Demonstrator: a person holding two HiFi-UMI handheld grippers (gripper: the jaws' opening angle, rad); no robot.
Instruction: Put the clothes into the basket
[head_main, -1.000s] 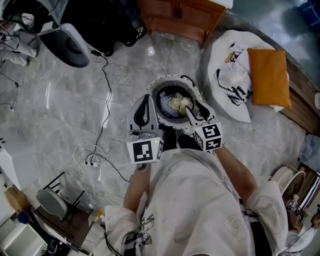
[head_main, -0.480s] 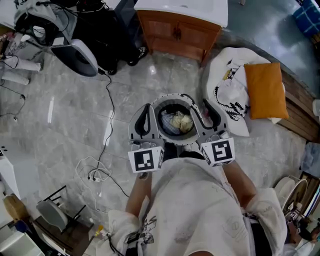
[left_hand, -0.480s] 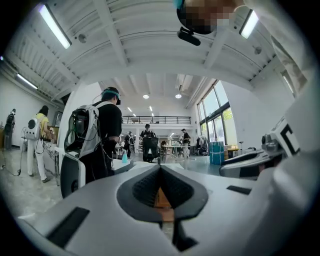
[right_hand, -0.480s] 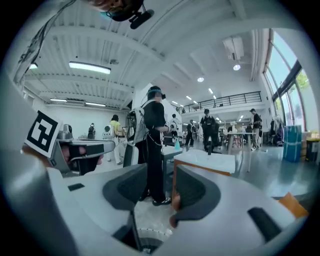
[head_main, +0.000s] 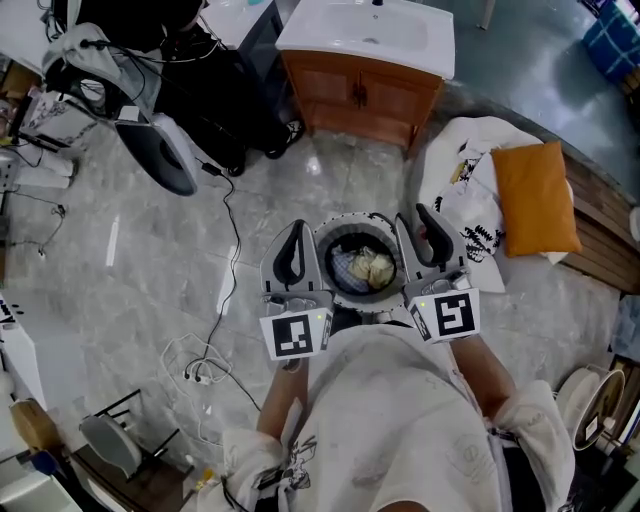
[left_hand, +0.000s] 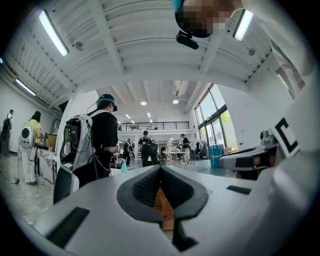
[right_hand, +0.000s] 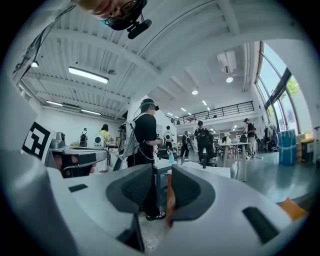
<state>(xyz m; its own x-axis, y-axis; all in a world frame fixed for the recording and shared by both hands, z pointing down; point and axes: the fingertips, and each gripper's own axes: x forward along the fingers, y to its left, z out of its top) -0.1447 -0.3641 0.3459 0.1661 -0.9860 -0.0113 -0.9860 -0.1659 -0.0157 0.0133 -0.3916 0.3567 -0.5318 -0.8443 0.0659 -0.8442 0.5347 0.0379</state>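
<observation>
In the head view, the round white basket stands on the grey floor just ahead of the person. A cream cloth and a checked cloth lie inside it. My left gripper is held over the basket's left rim, and in the left gripper view its pads meet with nothing in them. My right gripper hangs over the right rim. Its jaws have just been closing but still stand apart in the right gripper view, with nothing between them. Both grippers point level, above the clothes.
A white garment with black print and an orange pillow lie on a cushion at the right. A wooden cabinet stands beyond the basket. White cables trail on the floor at the left. People stand in the hall.
My right gripper has lifted up out of the basket, away from the cream cloth, which stays inside. The left gripper has also risen a little. The right jaws stand narrower.
</observation>
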